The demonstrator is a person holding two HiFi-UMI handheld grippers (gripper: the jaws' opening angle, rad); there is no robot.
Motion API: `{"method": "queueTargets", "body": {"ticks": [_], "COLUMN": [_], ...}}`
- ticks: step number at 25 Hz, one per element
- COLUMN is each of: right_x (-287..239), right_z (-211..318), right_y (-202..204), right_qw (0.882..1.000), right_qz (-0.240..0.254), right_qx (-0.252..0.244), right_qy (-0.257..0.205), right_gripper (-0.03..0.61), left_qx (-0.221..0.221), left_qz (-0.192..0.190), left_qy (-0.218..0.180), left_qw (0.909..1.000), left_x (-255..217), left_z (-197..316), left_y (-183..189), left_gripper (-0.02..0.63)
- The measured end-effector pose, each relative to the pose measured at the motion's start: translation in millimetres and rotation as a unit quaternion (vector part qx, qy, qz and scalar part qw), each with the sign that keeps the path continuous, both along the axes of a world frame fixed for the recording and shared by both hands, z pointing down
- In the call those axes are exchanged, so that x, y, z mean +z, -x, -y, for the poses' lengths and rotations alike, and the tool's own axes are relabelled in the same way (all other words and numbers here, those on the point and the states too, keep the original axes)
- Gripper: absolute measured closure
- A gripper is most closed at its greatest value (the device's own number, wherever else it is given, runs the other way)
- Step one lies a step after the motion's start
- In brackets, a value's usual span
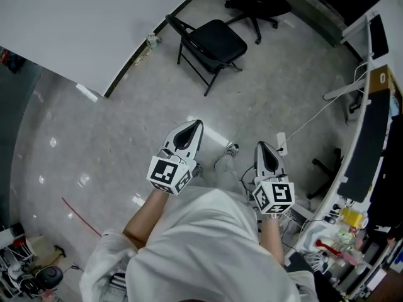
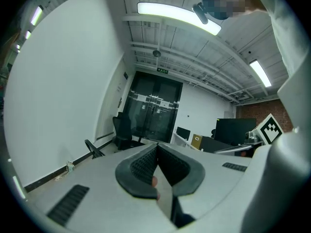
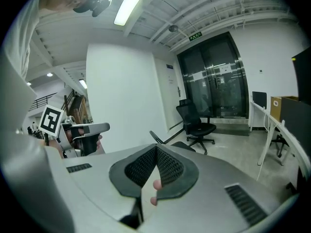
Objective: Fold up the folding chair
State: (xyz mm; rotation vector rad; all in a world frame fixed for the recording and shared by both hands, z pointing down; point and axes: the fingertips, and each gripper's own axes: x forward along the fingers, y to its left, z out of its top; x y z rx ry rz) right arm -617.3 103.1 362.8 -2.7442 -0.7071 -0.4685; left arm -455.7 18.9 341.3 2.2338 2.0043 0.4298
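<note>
A black folding chair (image 1: 211,46) stands unfolded on the grey floor near the white wall, well ahead of both grippers. Its backrest edge shows in the left gripper view (image 2: 93,148) and in the right gripper view (image 3: 160,139). My left gripper (image 1: 196,124) is shut and empty, held in front of the person's body. Beside it my right gripper (image 1: 261,146) is shut and empty too. Both point toward the chair and are far from it. From the right gripper view the left gripper's handle (image 3: 87,137) shows at the left.
A black office chair (image 1: 255,2) on castors stands behind the folding chair. A long desk (image 1: 371,124) with monitors and cables runs along the right. Small clutter lies at the wall's foot (image 1: 151,41). A red line (image 1: 79,216) marks the floor at the left.
</note>
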Motion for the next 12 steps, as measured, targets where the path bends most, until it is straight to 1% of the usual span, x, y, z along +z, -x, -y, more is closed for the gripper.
{"method": "queueTargets", "body": {"ticks": [3, 7, 12], "right_x": [3, 8, 6], "right_z": [-32, -80, -137], "right_y": [-7, -13, -21], "right_qw": [1.000, 1.000, 0.998], "right_qz": [-0.001, -0.003, -0.017], "right_qx": [-0.011, -0.027, -0.049], "right_qy": [-0.006, -0.014, -0.019], "right_gripper": [0.580, 0.580, 0.580], "left_qx": [-0.008, -0.021, -0.042], "left_qz": [-0.004, -0.001, -0.010], "left_qy": [-0.002, -0.005, -0.008], "left_qw": [1.0000, 0.9998, 0.9990], "left_x": [-2, -2, -8], "left_z": [-30, -72, -120], "left_y": [-5, -8, -8], "left_gripper": [0.603, 0.603, 0.603]}}
